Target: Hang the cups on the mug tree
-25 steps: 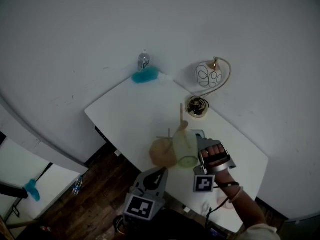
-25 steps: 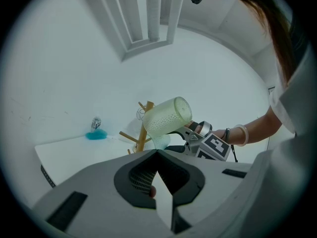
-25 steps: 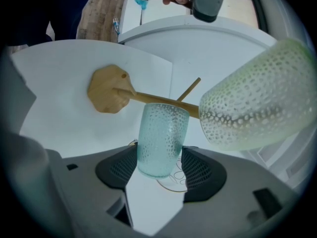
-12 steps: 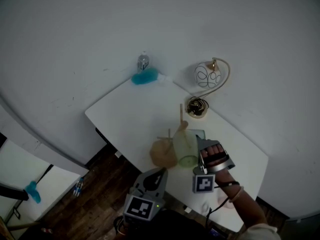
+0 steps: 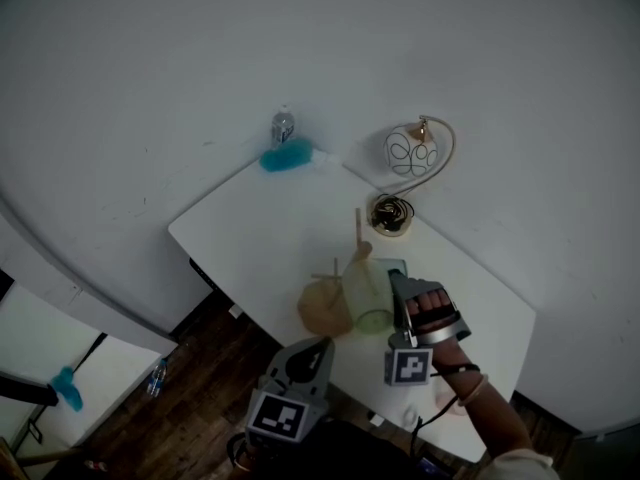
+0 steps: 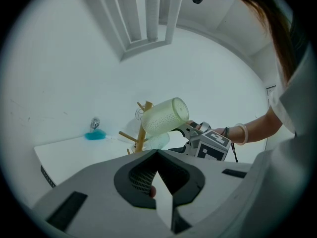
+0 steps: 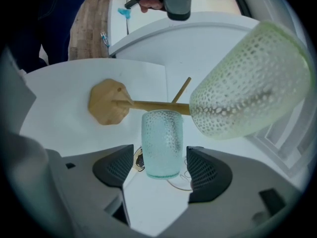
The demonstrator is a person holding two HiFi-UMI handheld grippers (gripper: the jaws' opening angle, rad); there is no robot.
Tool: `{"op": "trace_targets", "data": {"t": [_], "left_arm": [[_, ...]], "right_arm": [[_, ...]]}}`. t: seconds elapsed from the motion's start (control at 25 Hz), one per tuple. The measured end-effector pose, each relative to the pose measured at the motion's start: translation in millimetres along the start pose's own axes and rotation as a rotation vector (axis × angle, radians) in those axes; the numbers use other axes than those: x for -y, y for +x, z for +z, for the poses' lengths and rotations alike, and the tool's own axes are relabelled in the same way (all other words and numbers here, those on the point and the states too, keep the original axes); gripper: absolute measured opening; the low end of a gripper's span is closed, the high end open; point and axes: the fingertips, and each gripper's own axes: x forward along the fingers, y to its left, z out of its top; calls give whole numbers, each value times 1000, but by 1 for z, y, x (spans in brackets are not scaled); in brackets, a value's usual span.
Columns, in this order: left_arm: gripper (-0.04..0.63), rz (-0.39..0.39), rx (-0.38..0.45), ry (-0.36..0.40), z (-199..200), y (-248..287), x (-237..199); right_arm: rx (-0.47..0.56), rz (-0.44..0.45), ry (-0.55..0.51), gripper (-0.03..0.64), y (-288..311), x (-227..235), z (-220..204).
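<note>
Each of your hands carries a grey plastic gripper: the left gripper (image 6: 157,175) and the right gripper (image 7: 161,165) both have black ribbed pads (image 7: 116,166). Each bears a cube (image 5: 408,366) with black-and-white square markers. Your right wrist wears a pale bangle (image 6: 245,133) beside a dark band (image 6: 227,132). Your sleeve (image 6: 292,100) is whitish.

Overhead head view, 2 low near views, shared mug tree (image 5: 322,310)
</note>
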Motion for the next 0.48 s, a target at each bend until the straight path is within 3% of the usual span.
{"op": "trace_targets", "data": {"t": [0.48], "left_arm": [[0,-31,-2,24,1,2,20]], "right_arm": [[-46,-13,113,339,-23,-8,-18]]}}
